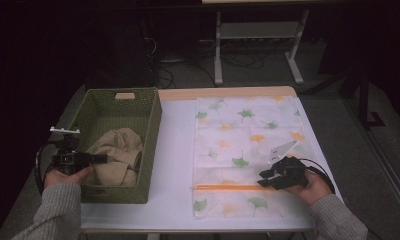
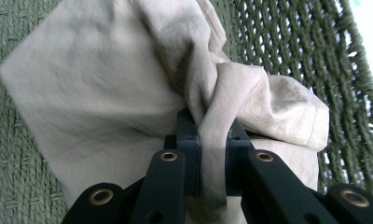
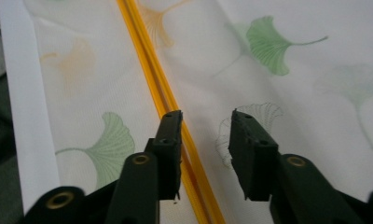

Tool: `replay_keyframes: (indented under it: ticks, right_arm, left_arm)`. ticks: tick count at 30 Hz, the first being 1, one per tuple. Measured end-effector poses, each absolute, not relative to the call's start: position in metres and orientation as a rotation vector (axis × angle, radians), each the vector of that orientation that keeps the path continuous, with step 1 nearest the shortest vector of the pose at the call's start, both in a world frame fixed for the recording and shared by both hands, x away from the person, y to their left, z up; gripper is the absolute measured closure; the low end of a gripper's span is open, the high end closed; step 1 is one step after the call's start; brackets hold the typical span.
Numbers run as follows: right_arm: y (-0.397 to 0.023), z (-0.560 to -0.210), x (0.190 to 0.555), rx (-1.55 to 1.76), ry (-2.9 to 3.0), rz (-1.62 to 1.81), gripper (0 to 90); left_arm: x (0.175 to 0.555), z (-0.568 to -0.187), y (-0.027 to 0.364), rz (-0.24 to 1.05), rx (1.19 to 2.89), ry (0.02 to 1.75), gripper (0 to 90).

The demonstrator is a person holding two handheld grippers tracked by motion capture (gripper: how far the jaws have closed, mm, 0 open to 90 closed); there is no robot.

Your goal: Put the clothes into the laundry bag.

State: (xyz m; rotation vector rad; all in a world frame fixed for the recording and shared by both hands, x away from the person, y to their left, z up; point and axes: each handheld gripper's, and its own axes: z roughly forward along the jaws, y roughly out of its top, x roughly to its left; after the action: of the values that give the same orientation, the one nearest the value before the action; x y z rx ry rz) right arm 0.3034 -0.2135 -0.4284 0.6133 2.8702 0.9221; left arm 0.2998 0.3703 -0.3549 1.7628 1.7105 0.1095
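A crumpled beige cloth (image 1: 115,150) lies inside a green woven basket (image 1: 155,130) at the table's left. My left gripper (image 1: 104,159) reaches into the basket from the left, level, and is shut on a fold of the beige cloth (image 2: 105,84); in the left gripper view that gripper (image 2: 212,135) pinches the fold, with the basket wall (image 2: 287,42) behind. A flat white bag printed with ginkgo leaves (image 1: 238,125) lies at the right, an orange zipper (image 1: 228,187) across its near end. My right gripper (image 1: 264,179) rests low over it, open (image 3: 204,119), its left jaw beside the zipper (image 3: 147,60).
The white table (image 1: 175,150) has a bare strip between basket and bag. Its near edge runs just below the bag, and its right edge is close to my right hand. Behind the table stand white desk legs (image 1: 218,50) and floor cables.
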Motion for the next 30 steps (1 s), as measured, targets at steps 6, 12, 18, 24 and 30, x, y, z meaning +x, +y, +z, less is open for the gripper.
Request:
replay_keyframes:
  ticks: [6, 12, 18, 24, 30]
  right_arm:
    - [-0.204, -0.439, 0.309, 0.585, 2.911, 0.845, 61.2]
    - [-0.198, -0.443, 0.309, 0.536, 2.891, 0.789, 67.9]
    - [-0.199, -0.442, 0.312, 0.589, 2.880, 0.780, 84.8]
    - [-0.201, -0.439, 0.315, 0.664, 2.920, 0.804, 87.9]
    - [-0.205, -0.432, 0.315, 0.688, 2.913, 0.837, 88.0]
  left_arm:
    - [0.291, -0.350, 0.376, 0.125, 1.710, 1.683, 81.6]
    - [0.287, -0.342, 0.379, 0.123, 1.680, 1.658, 81.7]
    - [0.283, -0.338, 0.378, 0.120, 1.682, 1.633, 81.7]
    - [0.279, -0.337, 0.383, 0.121, 1.667, 1.632, 81.7]
    - [0.277, -0.330, 0.385, 0.125, 1.650, 1.619, 81.7]
